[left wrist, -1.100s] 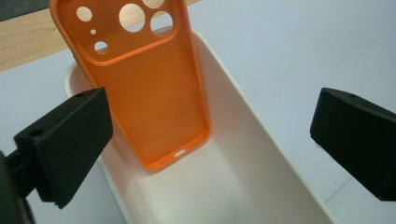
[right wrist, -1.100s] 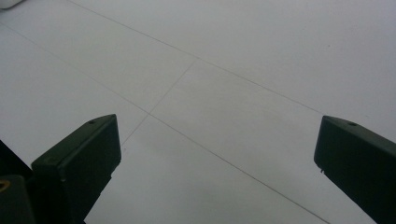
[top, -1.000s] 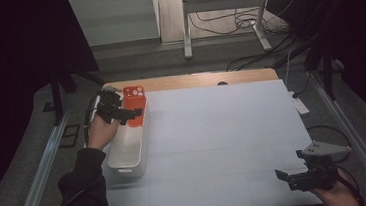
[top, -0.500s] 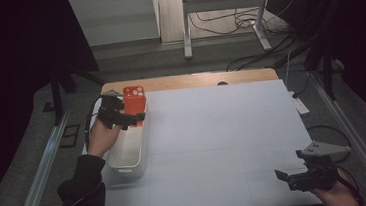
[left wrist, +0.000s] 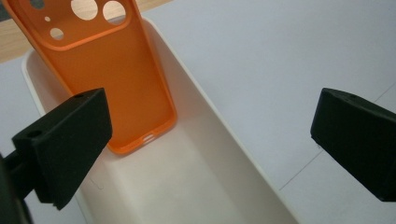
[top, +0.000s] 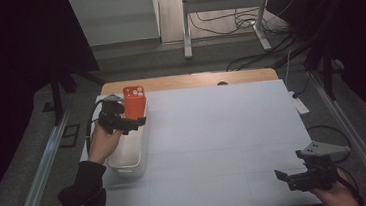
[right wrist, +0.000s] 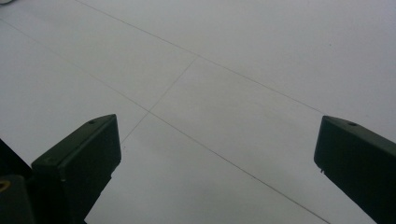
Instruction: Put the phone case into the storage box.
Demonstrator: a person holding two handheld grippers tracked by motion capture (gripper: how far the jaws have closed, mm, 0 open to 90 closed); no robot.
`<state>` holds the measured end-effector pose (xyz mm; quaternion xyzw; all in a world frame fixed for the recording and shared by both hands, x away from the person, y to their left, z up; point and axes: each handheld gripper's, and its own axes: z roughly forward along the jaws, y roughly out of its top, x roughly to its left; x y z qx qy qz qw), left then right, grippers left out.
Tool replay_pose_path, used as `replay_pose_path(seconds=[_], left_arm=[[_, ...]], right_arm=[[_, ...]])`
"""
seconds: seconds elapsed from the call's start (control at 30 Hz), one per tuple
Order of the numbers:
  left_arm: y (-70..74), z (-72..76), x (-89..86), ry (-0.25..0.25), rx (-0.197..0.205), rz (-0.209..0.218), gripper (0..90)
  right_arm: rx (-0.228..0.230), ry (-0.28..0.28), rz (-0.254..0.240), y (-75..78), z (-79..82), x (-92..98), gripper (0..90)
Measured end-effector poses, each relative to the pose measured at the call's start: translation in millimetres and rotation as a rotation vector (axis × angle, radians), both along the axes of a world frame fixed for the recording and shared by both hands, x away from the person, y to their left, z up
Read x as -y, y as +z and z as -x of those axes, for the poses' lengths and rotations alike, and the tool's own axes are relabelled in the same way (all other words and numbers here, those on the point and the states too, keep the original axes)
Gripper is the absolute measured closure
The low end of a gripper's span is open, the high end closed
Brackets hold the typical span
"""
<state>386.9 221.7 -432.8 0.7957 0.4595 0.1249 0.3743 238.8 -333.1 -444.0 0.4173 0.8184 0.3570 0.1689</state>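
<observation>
Fingers of left gripper (left wrist: 205,154) spread, empty, above bin (left wrist: 205,186). Case (left wrist: 116,79) inside: light, floppy, thin; pinch free bottom edge. Right gripper (top: 303,177) fingers spread, idle over tabletop (top: 223,129).

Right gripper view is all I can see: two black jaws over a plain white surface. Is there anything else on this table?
Observer: Yes. The high view shows a white bin near the table's left edge.
Operator: Is anything in it?
Observer: An orange phone case stands with its lower end inside the bin, leaning at the far end.
Operator: Is someone grabbing it?
Observer: Not yet. The left gripper hovers over the bin with its jaws wide open, apart from the case.
Operator: And mine?
Observer: The right gripper is over the table's near right corner, open and holding nothing.
</observation>
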Motion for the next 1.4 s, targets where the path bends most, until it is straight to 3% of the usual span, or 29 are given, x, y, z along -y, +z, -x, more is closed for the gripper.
replay_pose_path(seconds=[0.43, 0.73, 0.97, 1.4], left_arm=[[-1.0, 13.6, 4.5, -0.019, -0.019, 0.032, 0.0], [1.4, 27.5, 9.4, -0.047, -0.018, 0.021, 0.9], [2.9, 40.8, 15.3, -0.082, 0.023, -0.018, 0.5], [0.3, 62.0, 16.6, -0.103, 0.041, -0.041, 0.0]], right_arm=[[0.000, 0.002, 0.002, 0.0, -0.1, -0.1, 0.5], [0.001, 0.004, 0.002, -0.1, 0.1, -0.6, 0.5], [0.001, 0.004, 0.004, -0.1, 0.2, -0.8, 0.5], [0.002, 0.003, 0.002, -0.1, 0.2, -0.6, 0.4]])
